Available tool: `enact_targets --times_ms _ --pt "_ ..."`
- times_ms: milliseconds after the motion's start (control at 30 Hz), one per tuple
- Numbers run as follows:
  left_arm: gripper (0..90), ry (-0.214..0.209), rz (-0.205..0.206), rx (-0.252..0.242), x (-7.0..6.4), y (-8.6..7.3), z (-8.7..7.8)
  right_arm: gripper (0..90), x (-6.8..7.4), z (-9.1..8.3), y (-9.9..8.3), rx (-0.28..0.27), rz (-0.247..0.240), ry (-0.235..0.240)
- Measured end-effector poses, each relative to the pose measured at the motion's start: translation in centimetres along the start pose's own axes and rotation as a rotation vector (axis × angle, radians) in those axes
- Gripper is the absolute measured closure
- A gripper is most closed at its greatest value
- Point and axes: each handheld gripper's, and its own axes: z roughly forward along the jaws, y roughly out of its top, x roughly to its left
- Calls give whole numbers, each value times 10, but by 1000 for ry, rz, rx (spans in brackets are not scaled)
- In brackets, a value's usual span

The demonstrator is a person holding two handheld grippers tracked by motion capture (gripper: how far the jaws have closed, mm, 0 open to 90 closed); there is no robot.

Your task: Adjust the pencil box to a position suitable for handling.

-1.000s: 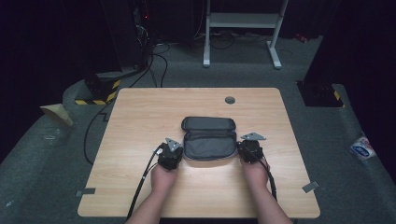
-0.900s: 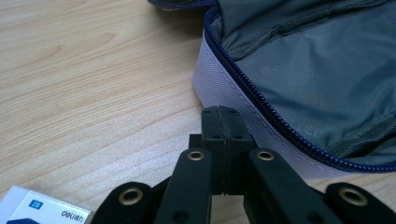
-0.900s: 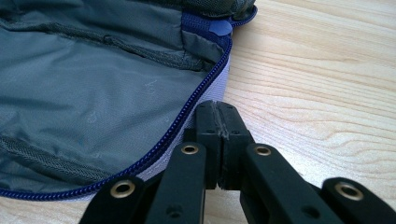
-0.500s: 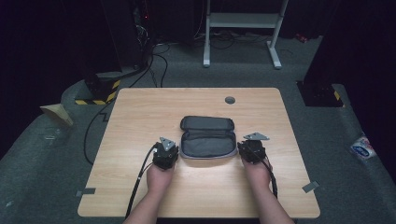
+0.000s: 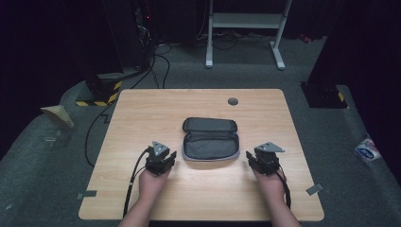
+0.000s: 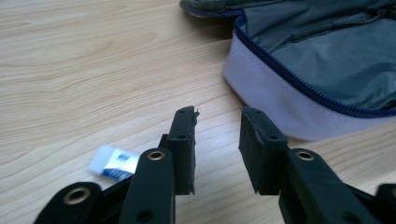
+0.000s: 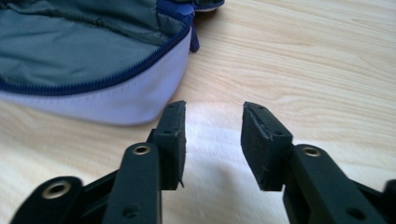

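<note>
An open grey pouch [image 5: 210,139] with a blue zipper and a pale side wall lies at the middle of the wooden table [image 5: 142,109], its lid folded back. My left gripper [image 5: 163,156] rests just left of the pouch's near corner, open and holding nothing. My right gripper [image 5: 257,160] sits just right of the pouch, open and holding nothing too. In the left gripper view the pouch [image 6: 322,60] lies ahead to the right of the gripper [image 6: 217,123]. In the right gripper view the pouch [image 7: 88,60] lies ahead to the left of the gripper [image 7: 212,121].
A small white and blue label [image 6: 114,162] lies on the wood by the left gripper's jaws. A round grommet [image 5: 232,101] sits near the table's far edge. A white frame stand [image 5: 246,28] and cables occupy the dark floor beyond.
Both grippers have drawn back from the pouch's sides toward the near edge of the table, each a little outward. The pouch stays open and in place.
</note>
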Motion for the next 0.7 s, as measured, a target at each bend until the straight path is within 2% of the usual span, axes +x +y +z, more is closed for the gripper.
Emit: enact_targets --times_ms 200,233,300,367,433,500,533,700 --pt "580 14 27 5 16 -5 -14 513 -16 -12 -16 37 15 -33" --pt "564 9 20 -1 19 -6 -16 511 -20 -15 -21 37 28 -41" --pt "530 -4 -5 -2 27 -7 -22 507 -21 -16 -26 50 25 -51" --pt "516 -9 -8 -8 31 -9 -24 489 -22 -18 -31 66 16 -64" --pt "500 13 2 -12 37 -13 -28 477 -22 -20 -35 73 24 -66" --pt "490 17 -10 -15 39 -16 -29 459 -24 -21 -39 79 25 -66" --pt "485 13 -32 -10 45 -20 -30 455 -24 -22 -41 70 36 -67" --pt "473 14 -53 2 50 -27 -32 398 -26 -23 -42 85 81 -66"
